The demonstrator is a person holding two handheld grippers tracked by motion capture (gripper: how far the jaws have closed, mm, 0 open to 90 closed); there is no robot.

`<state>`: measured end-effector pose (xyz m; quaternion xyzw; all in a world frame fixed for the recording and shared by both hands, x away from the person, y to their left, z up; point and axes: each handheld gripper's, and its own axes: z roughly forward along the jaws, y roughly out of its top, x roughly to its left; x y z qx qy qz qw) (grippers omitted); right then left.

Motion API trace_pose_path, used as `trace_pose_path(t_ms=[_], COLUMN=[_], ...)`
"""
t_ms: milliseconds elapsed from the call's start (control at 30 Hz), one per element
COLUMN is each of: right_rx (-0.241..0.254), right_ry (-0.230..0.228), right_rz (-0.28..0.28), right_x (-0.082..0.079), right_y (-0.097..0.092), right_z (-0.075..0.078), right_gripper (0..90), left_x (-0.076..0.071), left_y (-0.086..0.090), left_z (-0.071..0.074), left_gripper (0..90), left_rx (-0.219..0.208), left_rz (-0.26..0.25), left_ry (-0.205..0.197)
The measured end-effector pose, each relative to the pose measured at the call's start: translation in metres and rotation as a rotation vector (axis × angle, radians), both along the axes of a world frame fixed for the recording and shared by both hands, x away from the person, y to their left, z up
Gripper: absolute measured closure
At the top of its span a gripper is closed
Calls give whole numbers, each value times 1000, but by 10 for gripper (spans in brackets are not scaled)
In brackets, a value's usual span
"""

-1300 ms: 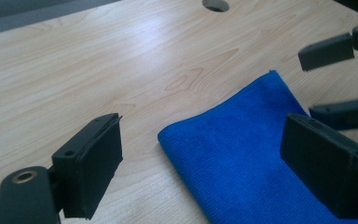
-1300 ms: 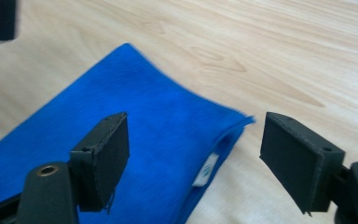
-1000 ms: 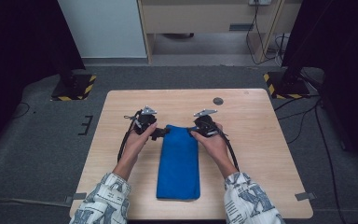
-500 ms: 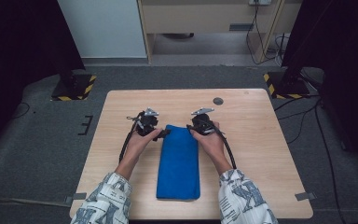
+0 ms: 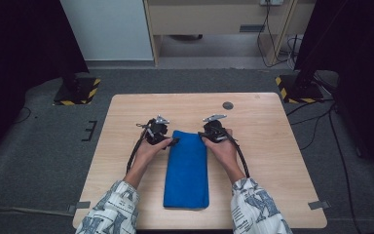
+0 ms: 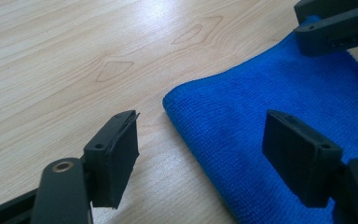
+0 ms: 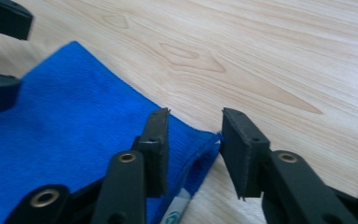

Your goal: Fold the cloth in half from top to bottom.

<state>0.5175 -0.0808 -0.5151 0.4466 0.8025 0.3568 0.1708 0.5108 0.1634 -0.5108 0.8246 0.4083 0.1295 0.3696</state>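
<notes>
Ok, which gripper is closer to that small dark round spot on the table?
Right. The right gripper is at the cloth's far right corner, just short of the spot; the left gripper is across the cloth.

A light wooden table (image 5: 272, 146) stands on a grey carpet floor (image 5: 39, 146). Behind the table, a white panel (image 5: 109, 29) stands beside a pale wooden cabinet (image 5: 214, 19) with an open space under it. Cables (image 5: 268, 39) hang down near the cabinet, and more cables (image 5: 331, 131) lie on the floor at the right. At both sides hang dark curtains (image 5: 19, 48). 2 stand bases with yellow and black stripes (image 5: 78, 92) rest on the carpet, 1 at each side. Pieces of grey tape (image 5: 319, 204) lie on the floor near the table's front corners.
</notes>
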Motion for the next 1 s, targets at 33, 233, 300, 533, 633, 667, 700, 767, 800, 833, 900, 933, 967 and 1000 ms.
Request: trace_pose_path(t_ms=[33, 233, 300, 533, 633, 667, 700, 767, 800, 833, 900, 933, 967, 1000], right_rx=[-2, 8, 4, 10, 5, -3, -6, -20, -27, -31, -32, -29, -27, -25], right_ry=[-2, 28, 32, 44, 41, 39, 39, 33, 29, 29, 27, 31, 29, 32], right_rz=[-6, -28, -32, -37, -31, -28, -29, -24, -25, -26, -22, -22, -12, -5], right_x=[1, 5, 6, 7, 7, 6, 6, 5, 4, 4, 4, 4, 4, 4], right_y=[-1, -3, -3, -2, -1, -1, 0, 2, 3, 4, 4, 4, 3, 3], right_z=[-1, -8, -10, -14, -14, -14, -14, -15, -15, -15, -15, -15, -15, -15], right_gripper=[595, 528, 512, 482, 464, 456, 443, 429, 426, 427, 425, 411, 390, 388], left_x=[1, 6, 7, 8, 9, 9, 9, 10, 10, 10, 10, 10, 10, 9], left_y=[1, 4, 3, 0, -1, -1, -1, -1, -2, -2, -3, -4, -4, -5], left_z=[0, -6, -7, -14, -15, -15, -16, -17, -18, -19, -20, -20, -21, -21], left_gripper=[269, 305, 305, 292, 282, 277, 276, 271, 270, 270, 267, 263, 265, 266], left_rx=[-8, -51, -59, -21, -18, -11, -9, -7, -5, -1, 8, 16, 15, 12], left_rz=[4, 28, 25, 20, 21, 26, 28, 30, 34, 34, 31, 29, 29, 29], left_ry=[0, 7, 2, -1, -6, -7, -8, -4, -2, -2, -3, -8, -9, -7])
